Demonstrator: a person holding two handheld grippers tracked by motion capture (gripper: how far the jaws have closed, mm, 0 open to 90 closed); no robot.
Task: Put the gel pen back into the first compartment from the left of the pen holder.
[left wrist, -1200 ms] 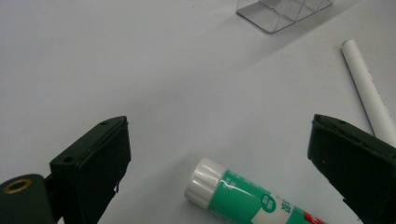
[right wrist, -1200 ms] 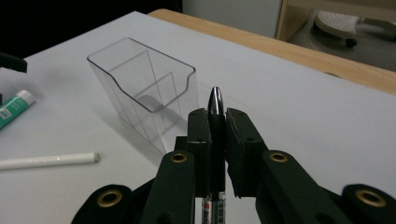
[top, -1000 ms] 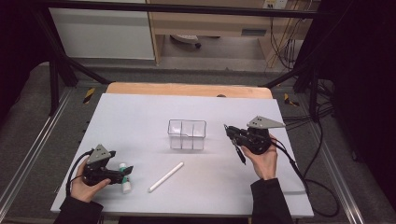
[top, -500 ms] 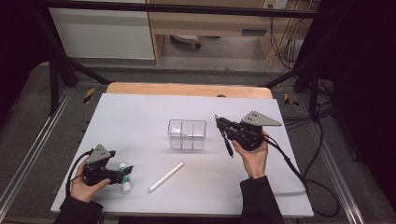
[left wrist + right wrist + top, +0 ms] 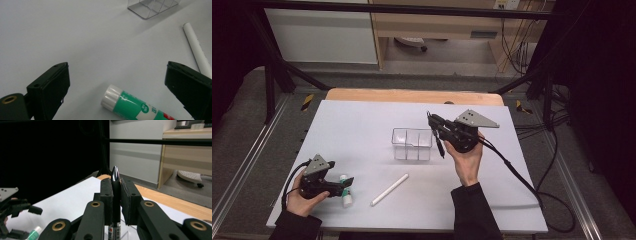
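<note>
Glue stick (image 5: pixel 132 106) base beyond frame edge

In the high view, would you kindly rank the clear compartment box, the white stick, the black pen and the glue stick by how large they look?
1. clear compartment box, plainly largest.
2. white stick and black pen: of like length. The pen is raised in the right gripper, nearer the camera, so their order is unsure.
3. glue stick, smallest, partly hidden by the left gripper.

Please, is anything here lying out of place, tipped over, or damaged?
Nothing looks damaged or spilled. The glue stick and the white stick lie flat and loose on the table, outside the clear organizer, which stands upright.
</note>
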